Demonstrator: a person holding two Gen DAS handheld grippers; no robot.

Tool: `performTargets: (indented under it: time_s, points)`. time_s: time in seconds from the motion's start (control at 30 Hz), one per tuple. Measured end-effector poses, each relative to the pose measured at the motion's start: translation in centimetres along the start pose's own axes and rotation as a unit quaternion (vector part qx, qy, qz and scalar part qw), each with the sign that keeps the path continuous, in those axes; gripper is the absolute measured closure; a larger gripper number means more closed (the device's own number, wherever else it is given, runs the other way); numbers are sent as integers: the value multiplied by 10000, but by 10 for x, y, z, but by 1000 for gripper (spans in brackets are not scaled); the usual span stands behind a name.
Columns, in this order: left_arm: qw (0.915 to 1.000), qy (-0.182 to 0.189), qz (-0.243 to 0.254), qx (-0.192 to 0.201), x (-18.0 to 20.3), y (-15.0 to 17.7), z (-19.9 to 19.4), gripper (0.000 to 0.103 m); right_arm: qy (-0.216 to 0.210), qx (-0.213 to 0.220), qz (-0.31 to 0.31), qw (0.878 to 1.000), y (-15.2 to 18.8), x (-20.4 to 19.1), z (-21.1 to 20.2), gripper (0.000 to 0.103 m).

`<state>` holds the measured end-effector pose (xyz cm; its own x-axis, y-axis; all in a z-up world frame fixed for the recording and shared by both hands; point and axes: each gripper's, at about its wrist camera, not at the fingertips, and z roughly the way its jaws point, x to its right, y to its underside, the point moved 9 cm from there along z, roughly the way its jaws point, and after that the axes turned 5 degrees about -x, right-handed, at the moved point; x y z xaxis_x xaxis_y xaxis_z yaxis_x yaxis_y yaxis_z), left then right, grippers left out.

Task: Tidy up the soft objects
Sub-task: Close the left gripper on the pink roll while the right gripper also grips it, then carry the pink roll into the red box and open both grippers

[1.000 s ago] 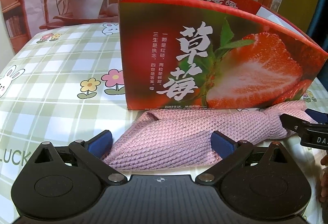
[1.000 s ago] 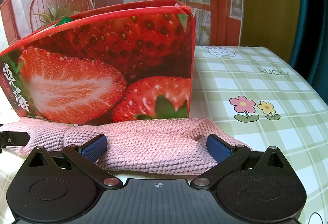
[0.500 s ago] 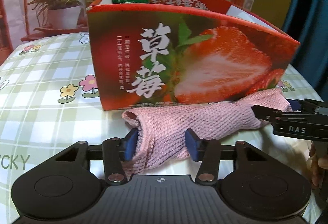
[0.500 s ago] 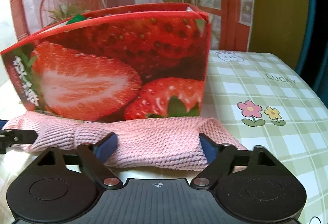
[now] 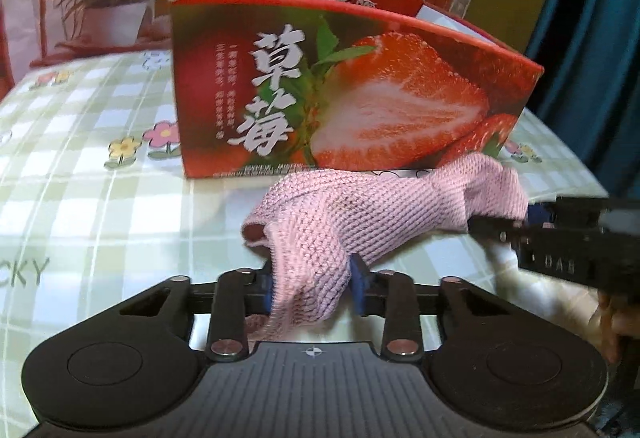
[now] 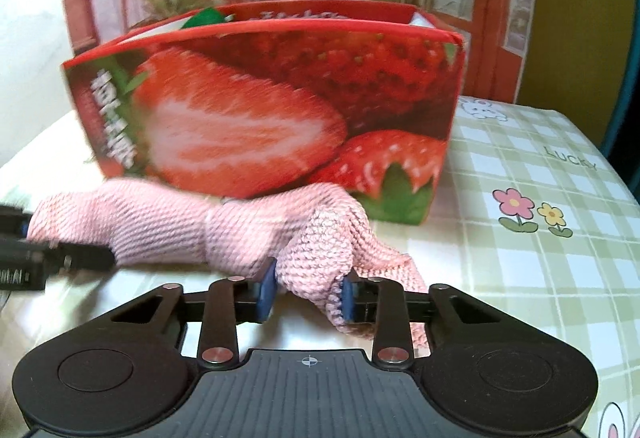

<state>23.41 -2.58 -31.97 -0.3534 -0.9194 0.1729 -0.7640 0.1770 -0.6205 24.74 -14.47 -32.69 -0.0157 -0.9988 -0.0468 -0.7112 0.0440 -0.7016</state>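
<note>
Both grippers, left gripper (image 5: 312, 288) and right gripper (image 6: 307, 294), pinch the pink knitted cloth (image 5: 360, 213) (ends bunched), held level.

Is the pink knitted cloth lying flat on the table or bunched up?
Bunched up. The pink knitted cloth is pinched at each end by the left tongs and right tongs, gathered in folds before the strawberry box.

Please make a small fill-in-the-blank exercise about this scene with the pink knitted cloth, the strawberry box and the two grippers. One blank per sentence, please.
1. The left gripper is shut on the ____ knitted cloth.
2. The right gripper pinches the ____ cloth at its other end.
3. The box behind the cloth shows pictures of ____.
4. The checked tablecloth bears the word ____.

Missing words: pink; same; strawberries; LUCKY
</note>
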Motion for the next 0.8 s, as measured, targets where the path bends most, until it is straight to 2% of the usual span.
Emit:
performTargets:
  time_s: [0.1,0.2,0.3,0.47,0.63,0.8]
  points:
    - [9993,180,-318,-8,-5,7,-6,84,-193,-93,89,9997,6,-6,-8,79]
    - [9987,214,-463,37,-9,14,-13,85,-400,-158,294,9986,11,-8,-17,82]
    - [9980,248,-513,282,-10,10,-28,86,-501,-89,315,9982,10,-12,-29,84]
    - [9953,318,-372,831,-2,-10,-60,86,-522,418,190,9976,-12,-16,-64,84]
    - [9908,469,-364,1218,5,-38,-88,85,-575,903,202,9940,-40,-8,-99,84]
    - [9871,462,-201,1521,15,-76,-105,85,-597,1314,68,9895,-77,0,-122,84]
